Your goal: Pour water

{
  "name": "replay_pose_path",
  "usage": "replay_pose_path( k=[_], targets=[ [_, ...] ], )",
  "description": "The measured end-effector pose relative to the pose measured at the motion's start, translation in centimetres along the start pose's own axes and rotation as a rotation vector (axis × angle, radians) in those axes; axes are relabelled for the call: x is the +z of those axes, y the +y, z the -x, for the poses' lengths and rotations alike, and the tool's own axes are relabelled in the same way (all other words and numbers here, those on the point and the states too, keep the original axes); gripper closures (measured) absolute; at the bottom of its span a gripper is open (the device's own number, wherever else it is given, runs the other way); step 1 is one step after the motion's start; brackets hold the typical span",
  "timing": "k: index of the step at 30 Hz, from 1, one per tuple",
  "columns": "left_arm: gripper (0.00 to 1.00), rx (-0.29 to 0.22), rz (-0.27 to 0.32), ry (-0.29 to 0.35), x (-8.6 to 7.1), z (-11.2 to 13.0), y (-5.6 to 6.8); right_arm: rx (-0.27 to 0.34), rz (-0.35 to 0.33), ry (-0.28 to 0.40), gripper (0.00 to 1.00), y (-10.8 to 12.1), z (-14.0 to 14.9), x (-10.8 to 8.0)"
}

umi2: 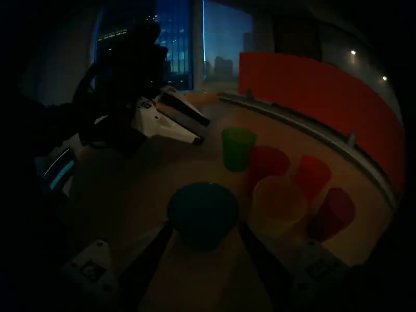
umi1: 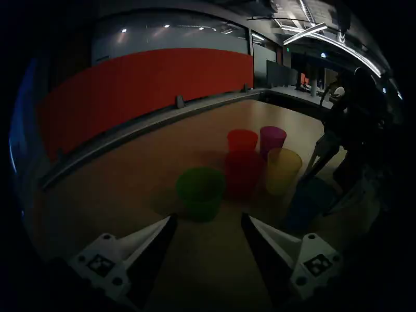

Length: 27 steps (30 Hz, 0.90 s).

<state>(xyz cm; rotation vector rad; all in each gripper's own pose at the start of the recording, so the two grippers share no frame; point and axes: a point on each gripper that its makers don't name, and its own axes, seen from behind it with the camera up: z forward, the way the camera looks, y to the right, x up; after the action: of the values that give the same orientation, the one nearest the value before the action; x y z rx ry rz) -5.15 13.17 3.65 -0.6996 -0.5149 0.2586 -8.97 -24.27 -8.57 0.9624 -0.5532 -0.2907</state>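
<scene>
Seeing blue cup (umi2: 203, 214) upright on bench (umi2: 130, 197), between right gripper (umi2: 204, 229) jaws. Jaws spread wide either side, contact unclear. Just beside it: yellow cup (umi2: 278, 205), dark red cup (umi2: 266, 164), lighter red cup (umi2: 312, 177), purple cup (umi2: 333, 213), green cup (umi2: 238, 148). Left gripper (umi1: 208, 219) jaws released, empty, facing green cup.

- white plastic two-finger left gripper (umi1: 208, 217) — fingers spread apart, nothing clamped
- right gripper (umi2: 204, 224) — fingers spread wide, too dim to tell if they press on anything
</scene>
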Motion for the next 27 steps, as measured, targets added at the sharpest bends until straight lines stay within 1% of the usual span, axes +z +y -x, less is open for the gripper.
replay_pose_path(
  k=[6,12,18,27],
  targets=[
    [0.09,0.004,-0.003,-0.002,0.0,0.1,-0.1,-0.006,-0.007,0.005,0.04,-0.2,-0.5,0.9],
    [0.09,0.003,-0.007,-0.003,0.0,0.1,-0.4,0.008,-0.015,0.014,0.04,-0.3,-0.9,1.4],
    [0.09,0.003,-0.008,-0.002,0.0,0.1,-0.6,0.011,-0.02,0.018,0.05,-0.5,-0.8,1.5],
    [0.09,0.022,-0.007,-0.008,0.2,0.1,-0.6,0.016,-0.028,0.023,0.05,-0.6,-0.9,1.2]
  ],
)
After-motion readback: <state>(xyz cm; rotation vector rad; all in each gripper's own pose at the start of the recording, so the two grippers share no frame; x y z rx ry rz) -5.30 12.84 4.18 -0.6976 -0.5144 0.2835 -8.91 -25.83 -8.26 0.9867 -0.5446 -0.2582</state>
